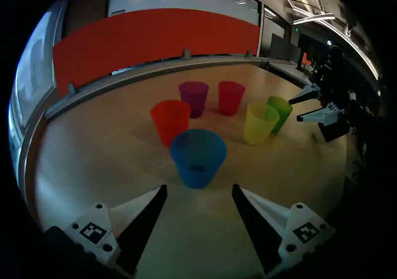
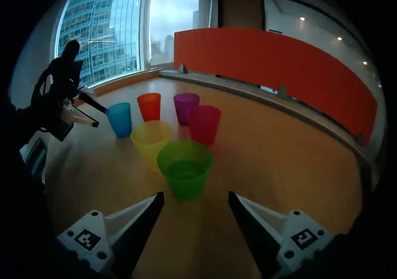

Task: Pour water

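Note:
Several plastic cups stand upright in a cluster on the wooden table [image 1: 99, 145]. In the left gripper view the blue cup [image 1: 198, 157] is nearest, just ahead of my open left gripper [image 1: 198, 192]; behind it stand the orange cup [image 1: 170, 121], purple cup [image 1: 193, 98], red cup [image 1: 231, 97], yellow cup [image 1: 259, 123] and green cup [image 1: 281, 112]. My right gripper [image 1: 301, 110] shows open at the far right. In the right gripper view the green cup [image 2: 185, 174] sits just ahead of my open right gripper [image 2: 196, 197], with the yellow cup [image 2: 151, 140] behind it and the left gripper [image 2: 99, 116] by the blue cup [image 2: 120, 119].
An orange partition [image 1: 154, 35] runs along the table's far edge. Large windows [image 2: 104, 31] stand beyond the table in the right gripper view. Bare tabletop [image 2: 288, 150] lies to the right of the cups.

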A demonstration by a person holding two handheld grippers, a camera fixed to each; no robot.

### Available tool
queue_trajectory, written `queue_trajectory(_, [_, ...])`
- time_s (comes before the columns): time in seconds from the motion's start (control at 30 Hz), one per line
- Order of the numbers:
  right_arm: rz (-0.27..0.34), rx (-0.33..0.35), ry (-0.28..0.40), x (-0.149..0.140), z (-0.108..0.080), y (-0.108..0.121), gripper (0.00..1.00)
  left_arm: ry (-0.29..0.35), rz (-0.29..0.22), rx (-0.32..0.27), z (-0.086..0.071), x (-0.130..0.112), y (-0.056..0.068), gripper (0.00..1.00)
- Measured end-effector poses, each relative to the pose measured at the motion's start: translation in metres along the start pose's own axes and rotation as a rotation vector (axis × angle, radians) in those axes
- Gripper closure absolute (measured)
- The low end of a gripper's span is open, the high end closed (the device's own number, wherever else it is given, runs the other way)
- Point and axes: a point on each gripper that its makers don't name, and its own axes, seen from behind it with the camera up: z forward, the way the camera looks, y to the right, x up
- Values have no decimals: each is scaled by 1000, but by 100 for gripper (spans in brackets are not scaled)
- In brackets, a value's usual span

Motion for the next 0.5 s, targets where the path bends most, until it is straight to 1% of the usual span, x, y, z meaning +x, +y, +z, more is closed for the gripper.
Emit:
queue_trajectory(0.17, [46,-50,50,6,-15,7,0,43,-10,33,-14,3,0,3])
queue_trajectory(0.27, [75,-79,88,10,-23,11,0,83,-20,62,-23,8,-2,3])
queue_trajectory(0.4, [102,-122,143,20,-34,18,0,142,-35,110,-35,16,-10,2])
queue_trajectory(0.5, [122,-167,193,32,-43,27,0,197,-40,156,-47,26,-17,2])
